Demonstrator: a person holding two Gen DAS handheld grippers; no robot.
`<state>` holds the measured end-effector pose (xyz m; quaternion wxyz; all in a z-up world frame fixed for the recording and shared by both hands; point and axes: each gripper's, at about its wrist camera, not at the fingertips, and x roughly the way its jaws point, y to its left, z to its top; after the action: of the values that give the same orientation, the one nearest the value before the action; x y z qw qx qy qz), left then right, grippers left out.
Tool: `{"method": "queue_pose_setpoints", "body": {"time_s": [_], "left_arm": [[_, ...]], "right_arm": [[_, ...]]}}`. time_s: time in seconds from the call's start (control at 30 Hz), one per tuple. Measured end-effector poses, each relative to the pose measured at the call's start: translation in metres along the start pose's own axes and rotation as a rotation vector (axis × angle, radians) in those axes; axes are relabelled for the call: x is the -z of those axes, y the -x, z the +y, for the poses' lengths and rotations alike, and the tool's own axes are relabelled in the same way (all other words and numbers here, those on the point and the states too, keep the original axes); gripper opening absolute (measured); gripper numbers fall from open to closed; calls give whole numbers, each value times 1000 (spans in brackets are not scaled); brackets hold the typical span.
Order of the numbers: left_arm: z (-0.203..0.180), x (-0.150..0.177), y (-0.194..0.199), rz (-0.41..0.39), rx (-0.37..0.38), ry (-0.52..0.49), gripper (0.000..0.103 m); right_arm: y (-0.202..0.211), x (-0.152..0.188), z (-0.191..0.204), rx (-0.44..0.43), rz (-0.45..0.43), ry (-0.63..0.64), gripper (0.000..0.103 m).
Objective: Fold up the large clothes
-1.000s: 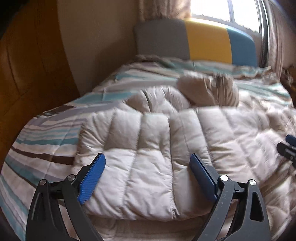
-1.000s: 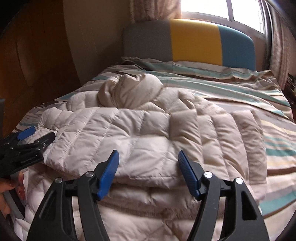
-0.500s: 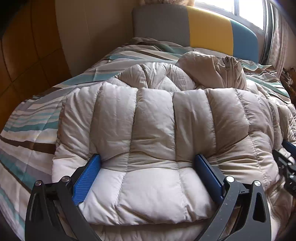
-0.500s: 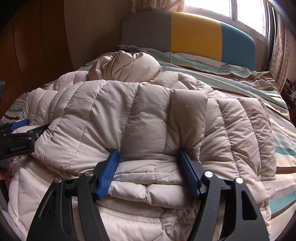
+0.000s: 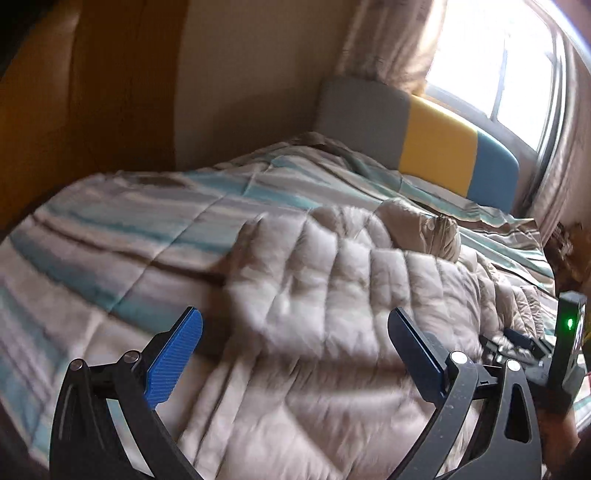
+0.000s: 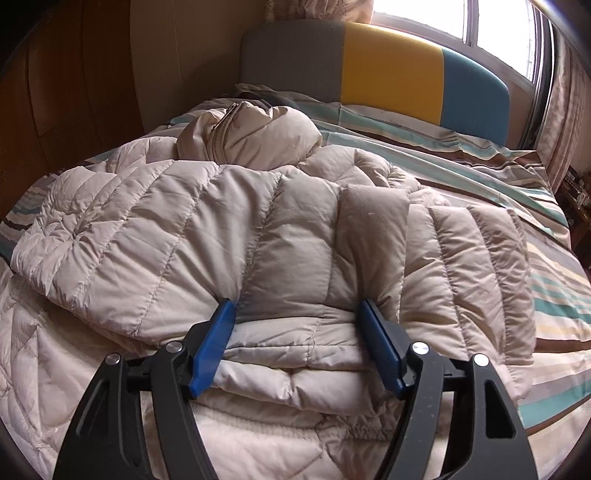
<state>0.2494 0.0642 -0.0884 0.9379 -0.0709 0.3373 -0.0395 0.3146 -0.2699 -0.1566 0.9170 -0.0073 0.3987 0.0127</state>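
Right wrist view: bed [image 6: 554, 280] under a striped cover fills the frame, with a beige quilted down coat [image 6: 229, 229] spread over most of it
Bed: teal, brown and cream stripes; it runs away from the camera to the headboard
Headboard [image 6: 391, 70]: padded, in grey, yellow and blue panels, standing under a bright window [image 6: 443, 18]
Wall side: brown wooden panelling [image 6: 66, 92] along the left of the bed
Curtain [image 5: 384, 48]: patterned, pale, hanging beside the window in the left wrist view
Down coat: lies folded over on itself in thick layers near the foot of the bed, its hood [image 6: 251, 136] bunched toward the headboard with a zip showing on it
Coat in left wrist view [image 5: 332, 280]: blurred, lying to the right of bare striped cover
Right gripper [image 6: 297, 317]: low at the near edge of the folded coat, blue-padded fingers [image 6: 212, 347] partly apart with a fold of the top layer bulging up between them; both pads touch the fabric but are not clamped shut on it
Left gripper [image 5: 295, 332]: raised above the coat, its fingers [image 5: 173, 354] spread wide with nothing between them, well clear of the fabric
Right gripper in left wrist view [image 5: 517, 343]: at the right edge, dark parts resting on the coat, a small green light glowing on its body
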Motion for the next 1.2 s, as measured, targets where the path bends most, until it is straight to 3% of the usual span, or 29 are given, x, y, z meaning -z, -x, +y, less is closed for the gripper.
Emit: {"method": "queue_pose_setpoints", "body": {"time_s": [0.33, 0.67, 1.07, 1.2], "left_arm": [[22, 69, 35, 92, -3, -34, 100], [49, 116, 55, 189, 38, 17, 100], [53, 142, 88, 171, 77, 18, 100], [55, 151, 99, 160, 81, -7, 95]], "right_arm": [[66, 12, -5, -19, -15, 0, 77], [134, 68, -29, -6, 1, -52, 83], [182, 135, -75, 18, 27, -136, 83], [194, 154, -90, 23, 33, -170, 83]]}}
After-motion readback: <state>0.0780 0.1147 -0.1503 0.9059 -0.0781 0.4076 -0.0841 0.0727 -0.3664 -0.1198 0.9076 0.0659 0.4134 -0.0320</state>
